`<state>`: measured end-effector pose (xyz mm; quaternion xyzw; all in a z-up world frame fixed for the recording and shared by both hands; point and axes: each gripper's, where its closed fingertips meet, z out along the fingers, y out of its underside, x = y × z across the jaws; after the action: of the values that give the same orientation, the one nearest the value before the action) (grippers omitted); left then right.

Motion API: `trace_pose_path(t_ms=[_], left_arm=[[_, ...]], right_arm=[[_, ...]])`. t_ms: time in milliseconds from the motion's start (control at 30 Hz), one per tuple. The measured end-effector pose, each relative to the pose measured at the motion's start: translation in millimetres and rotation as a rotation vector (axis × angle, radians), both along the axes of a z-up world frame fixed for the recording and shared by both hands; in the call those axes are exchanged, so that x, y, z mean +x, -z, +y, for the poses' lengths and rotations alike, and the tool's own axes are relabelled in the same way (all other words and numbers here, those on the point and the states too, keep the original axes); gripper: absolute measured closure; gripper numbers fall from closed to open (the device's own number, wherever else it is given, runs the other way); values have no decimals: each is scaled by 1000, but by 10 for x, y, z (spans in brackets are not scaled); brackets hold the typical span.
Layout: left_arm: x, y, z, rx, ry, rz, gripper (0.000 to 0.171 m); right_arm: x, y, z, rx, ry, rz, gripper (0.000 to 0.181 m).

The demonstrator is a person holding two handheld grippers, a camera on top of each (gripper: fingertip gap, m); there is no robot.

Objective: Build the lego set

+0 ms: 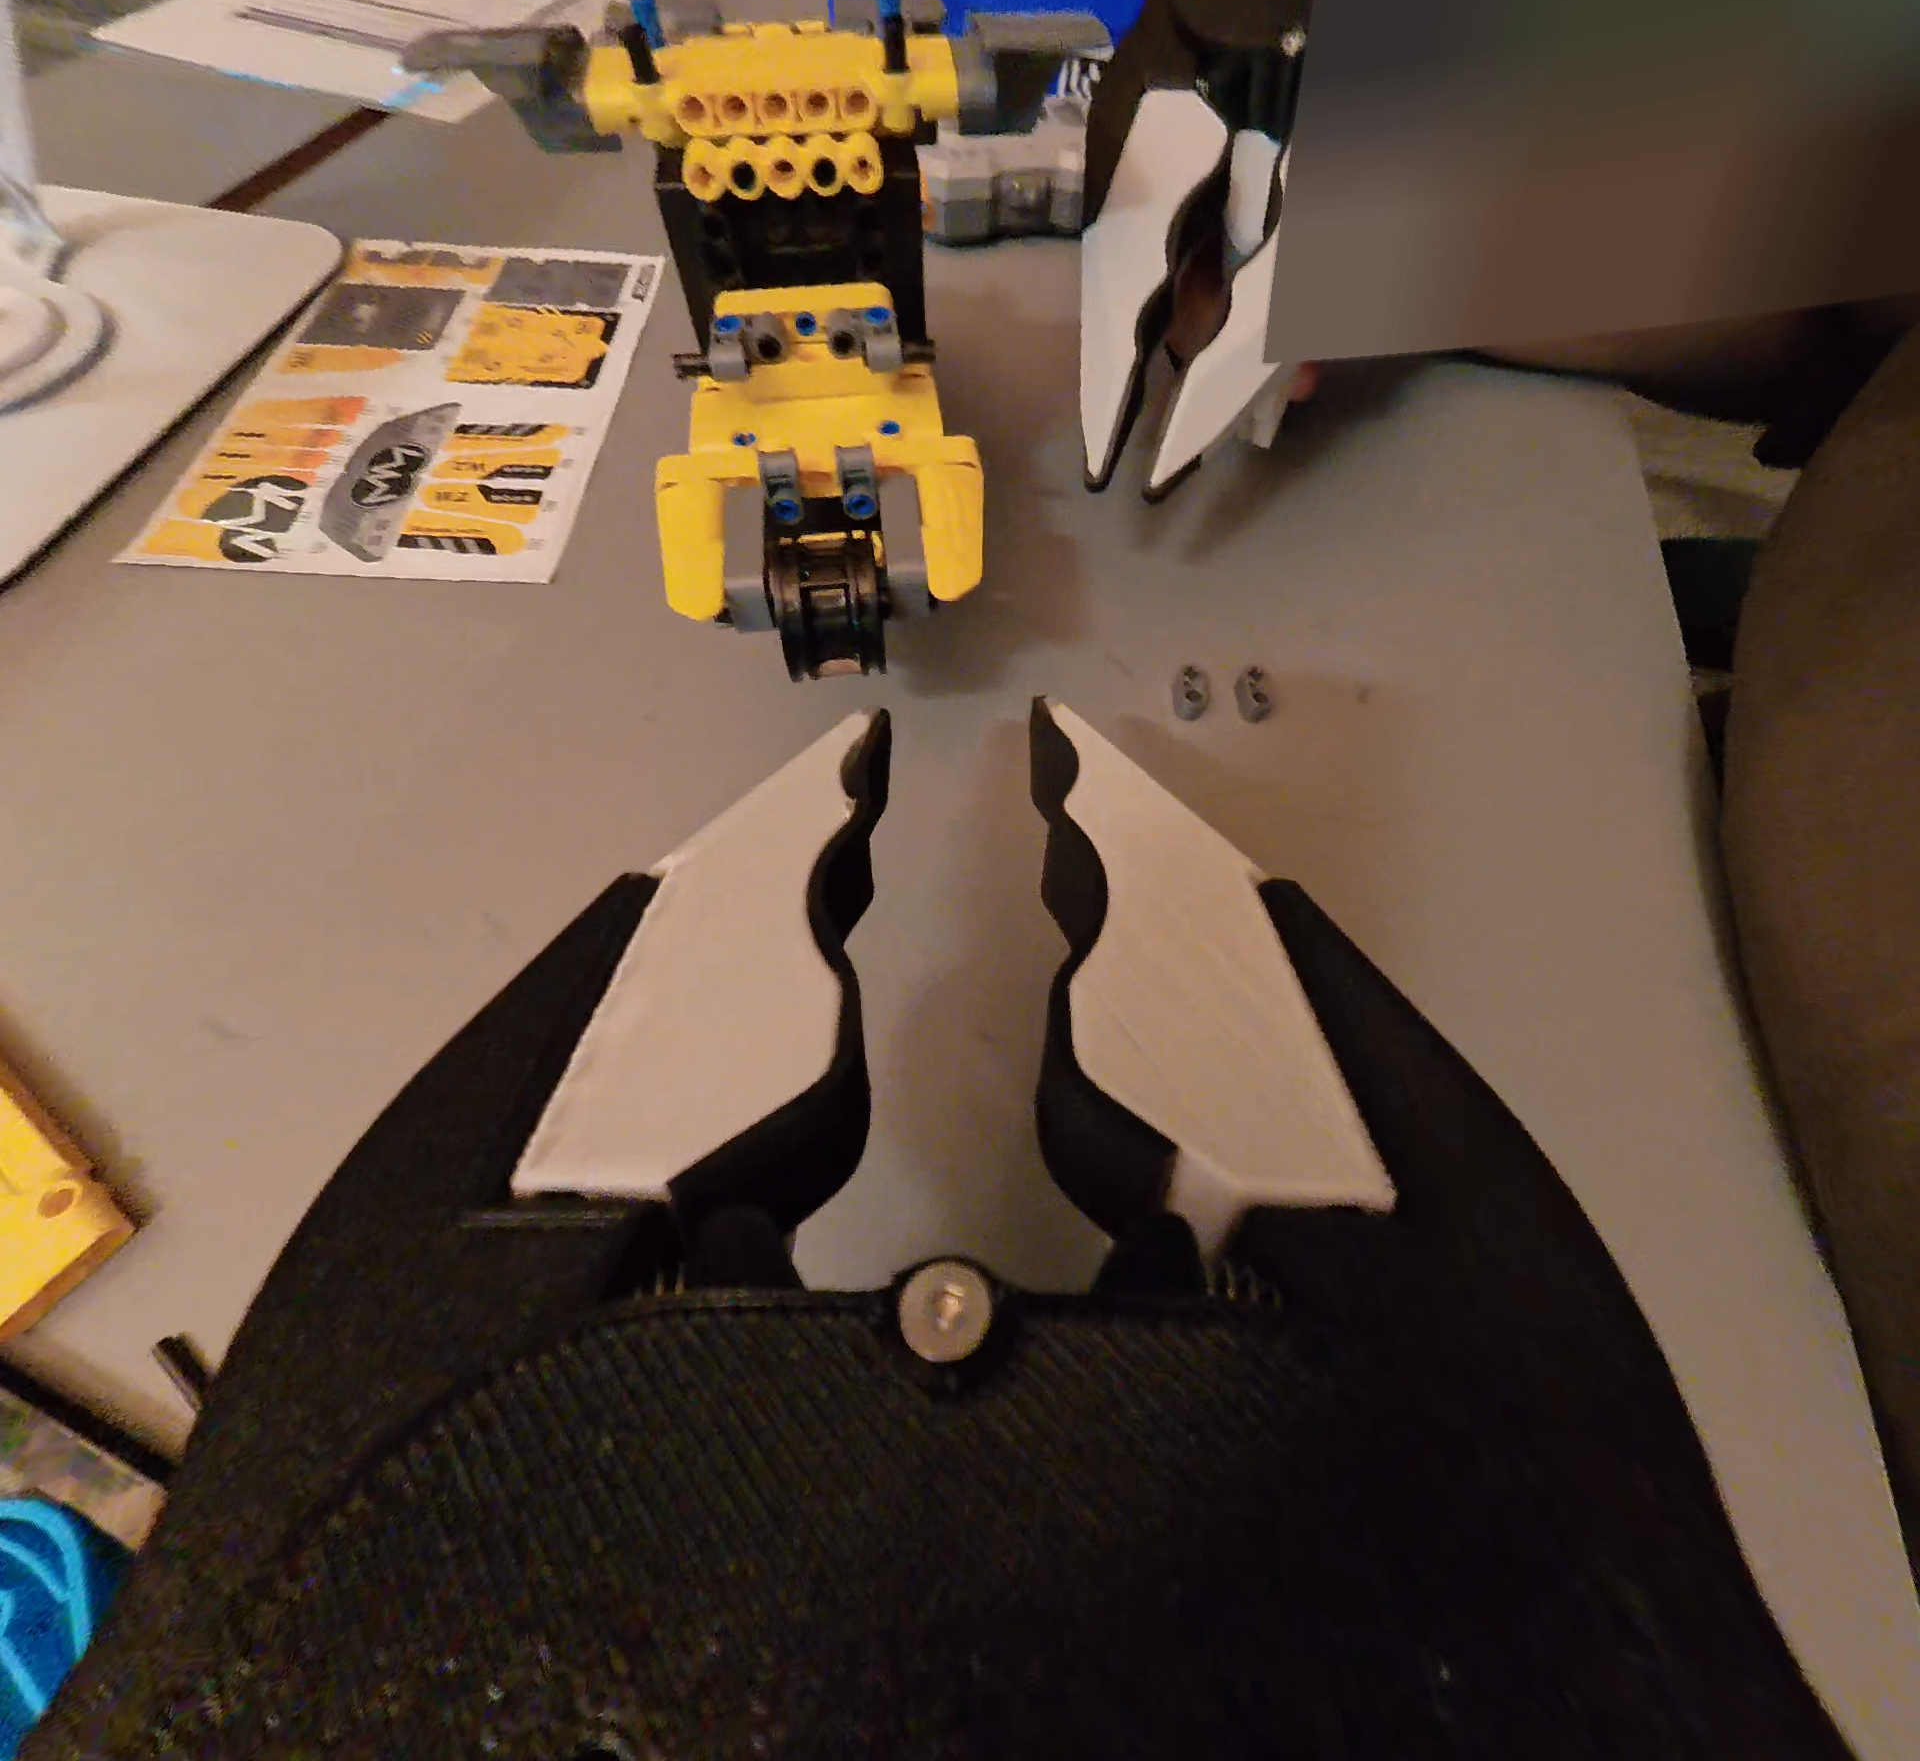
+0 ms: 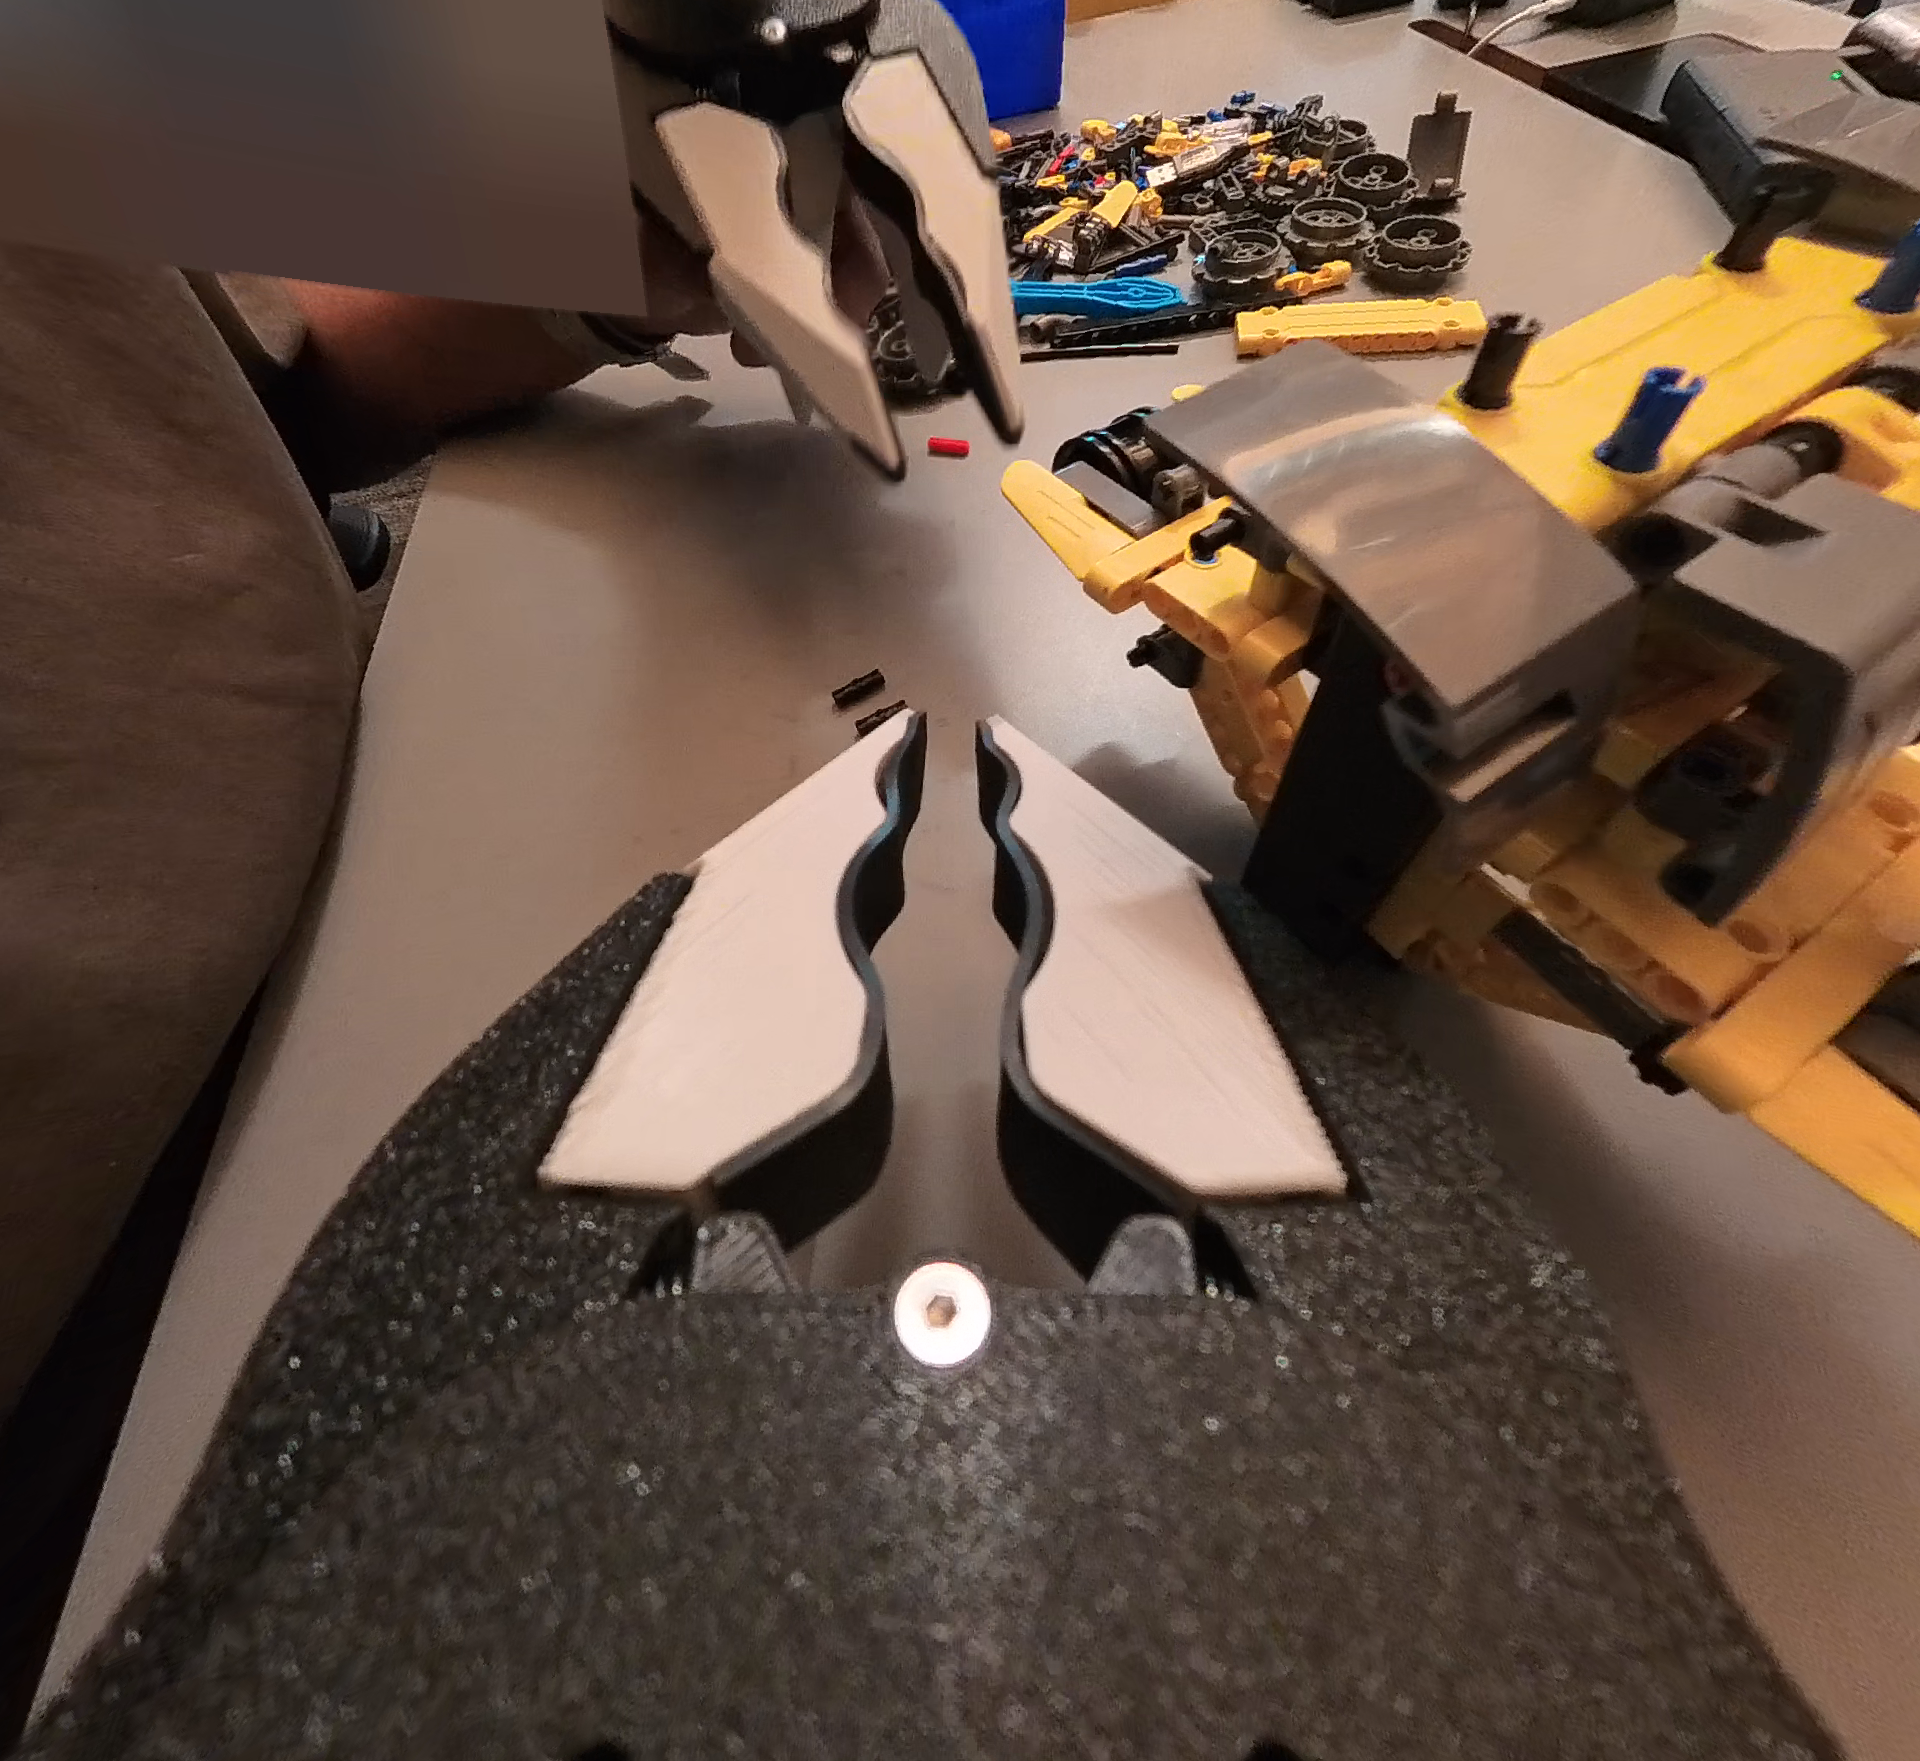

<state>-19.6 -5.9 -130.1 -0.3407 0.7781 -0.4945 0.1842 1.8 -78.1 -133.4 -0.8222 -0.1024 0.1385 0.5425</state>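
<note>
The left hand-held gripper (image 1: 961, 714), jaws apart and empty, hovers just short of the yellow brick model (image 1: 816, 464), while the right hand-held gripper (image 2: 948, 724), narrowly parted and empty, hangs above two black pins (image 2: 871, 703) on the worktop (image 2: 644, 589).

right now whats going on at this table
A person holds two grippers over a grey table, both open and empty. The left gripper hovers just short of a yellow and black brick-built vehicle, beside two small grey connectors. The right gripper sits near two black pins.
</note>
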Motion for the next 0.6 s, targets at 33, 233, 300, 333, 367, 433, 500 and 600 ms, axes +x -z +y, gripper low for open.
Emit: trace_pose_path(t_ms=[33, 233, 300, 333, 367, 433, 500, 600], left_arm=[[10, -23, 11, -13, -10, -6, 149], [48, -73, 59, -44, -45, -24, 152], [55, -76, 64, -52, -48, -24, 153], [60, -76, 71, -54, -53, -24, 153], [65, -74, 77, -57, -57, -23, 153], [71, -73, 89, -64, -61, -23, 153], [76, -70, 99, -70, -65, -20, 153], [84, -65, 115, -76, -70, -18, 153]], right_arm=[[-1, 2, 1, -1, 0, -2, 172], [-6, 7, 2, -3, -1, -5, 172], [-6, 6, 2, -3, -2, -3, 172], [-7, 5, 1, -3, -2, -2, 172], [-7, 6, 1, -3, -3, -2, 172], [-10, 9, 1, -4, -4, -5, 172], [-14, 15, 3, -7, -5, -8, 172], [-18, 18, 2, -8, -7, -9, 172]])
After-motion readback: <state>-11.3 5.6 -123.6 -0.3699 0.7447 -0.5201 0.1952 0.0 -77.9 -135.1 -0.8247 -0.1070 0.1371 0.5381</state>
